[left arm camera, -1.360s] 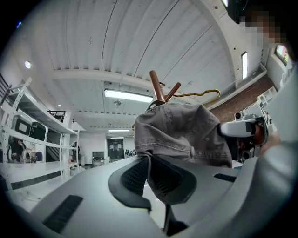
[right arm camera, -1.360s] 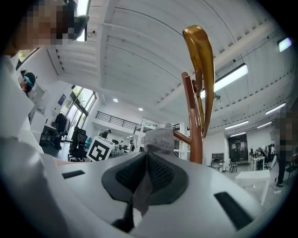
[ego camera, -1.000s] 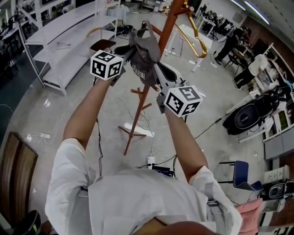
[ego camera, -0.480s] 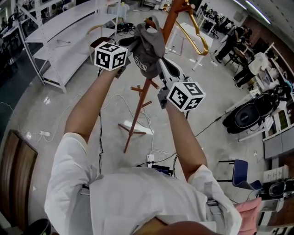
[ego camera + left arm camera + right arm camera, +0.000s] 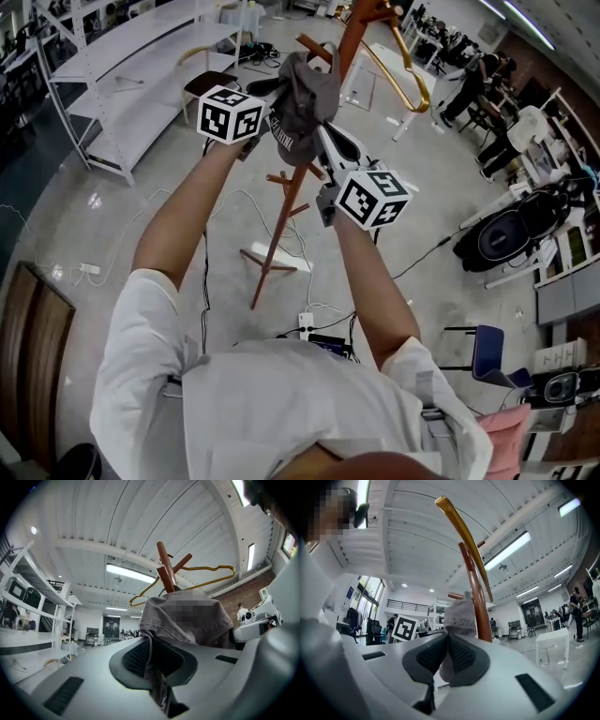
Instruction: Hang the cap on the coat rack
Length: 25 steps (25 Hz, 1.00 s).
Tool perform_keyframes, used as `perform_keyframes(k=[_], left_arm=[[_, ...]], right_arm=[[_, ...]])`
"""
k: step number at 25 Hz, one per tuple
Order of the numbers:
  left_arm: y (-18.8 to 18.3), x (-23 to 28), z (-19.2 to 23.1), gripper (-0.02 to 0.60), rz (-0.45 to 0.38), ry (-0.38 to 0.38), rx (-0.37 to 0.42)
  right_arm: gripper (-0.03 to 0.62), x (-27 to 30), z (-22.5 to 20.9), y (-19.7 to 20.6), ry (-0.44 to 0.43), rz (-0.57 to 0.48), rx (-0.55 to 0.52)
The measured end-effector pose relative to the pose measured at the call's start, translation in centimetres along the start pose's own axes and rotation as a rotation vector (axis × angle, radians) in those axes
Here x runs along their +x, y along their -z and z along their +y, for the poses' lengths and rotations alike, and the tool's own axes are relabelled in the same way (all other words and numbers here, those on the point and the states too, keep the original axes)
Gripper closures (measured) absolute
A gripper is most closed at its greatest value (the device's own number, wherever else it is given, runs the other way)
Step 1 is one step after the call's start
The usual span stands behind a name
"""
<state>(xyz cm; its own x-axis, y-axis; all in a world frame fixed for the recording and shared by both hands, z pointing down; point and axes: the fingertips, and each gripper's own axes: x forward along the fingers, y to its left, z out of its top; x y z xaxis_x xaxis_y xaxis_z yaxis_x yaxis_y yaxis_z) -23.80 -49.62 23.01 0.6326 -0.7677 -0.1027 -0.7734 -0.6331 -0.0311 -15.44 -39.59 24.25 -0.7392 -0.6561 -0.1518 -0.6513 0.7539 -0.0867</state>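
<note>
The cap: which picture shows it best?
The head view: the whole grey cap shows, held against the coat rack. The left gripper view shows its cloth pinched between jaws; the right gripper view, just a small fold.

The coat rack (image 5: 279, 234) pole has open floor (image 5: 75, 216) on its left, out to the white shelving (image 5: 122, 84). On its right a gold hanger (image 5: 461, 529) juts out just above the right claw (image 5: 328, 142), seemingly close to it. The upper peg (image 5: 314, 47) and the cap (image 5: 302, 103) crowd the left claw (image 5: 267, 94). The lower pegs (image 5: 279, 180) stick out beneath.
</note>
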Motion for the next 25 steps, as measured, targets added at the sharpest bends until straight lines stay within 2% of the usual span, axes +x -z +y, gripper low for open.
perform_keyframes(k=[4, 9, 15, 20, 25], left_arm=[[1.4, 0.3, -0.2, 0.549, 0.009, 0.012, -0.014], [2.5, 0.1, -0.5, 0.549, -0.008, 0.011, -0.022], [3.1, -1.0, -0.4, 0.549, -0.066, 0.021, -0.058], [2.3, -3.2, -0.8, 0.548, -0.156, -0.007, -0.031], [2.0, -6.4, -1.6, 0.539, -0.223, 0.013, -0.074]], right_arm=[[0.566, -0.1, -0.4, 1.5, 0.011, 0.022, -0.019], [0.566, -0.6, -1.2, 2.6, 0.054, 0.038, -0.101], [0.565, -0.7, -0.9, 3.2, 0.066, 0.034, -0.186], [0.565, -1.9, -0.8, 2.5, 0.047, 0.002, -0.203], [0.563, -3.8, -0.3, 2.7, 0.020, -0.013, -0.209]])
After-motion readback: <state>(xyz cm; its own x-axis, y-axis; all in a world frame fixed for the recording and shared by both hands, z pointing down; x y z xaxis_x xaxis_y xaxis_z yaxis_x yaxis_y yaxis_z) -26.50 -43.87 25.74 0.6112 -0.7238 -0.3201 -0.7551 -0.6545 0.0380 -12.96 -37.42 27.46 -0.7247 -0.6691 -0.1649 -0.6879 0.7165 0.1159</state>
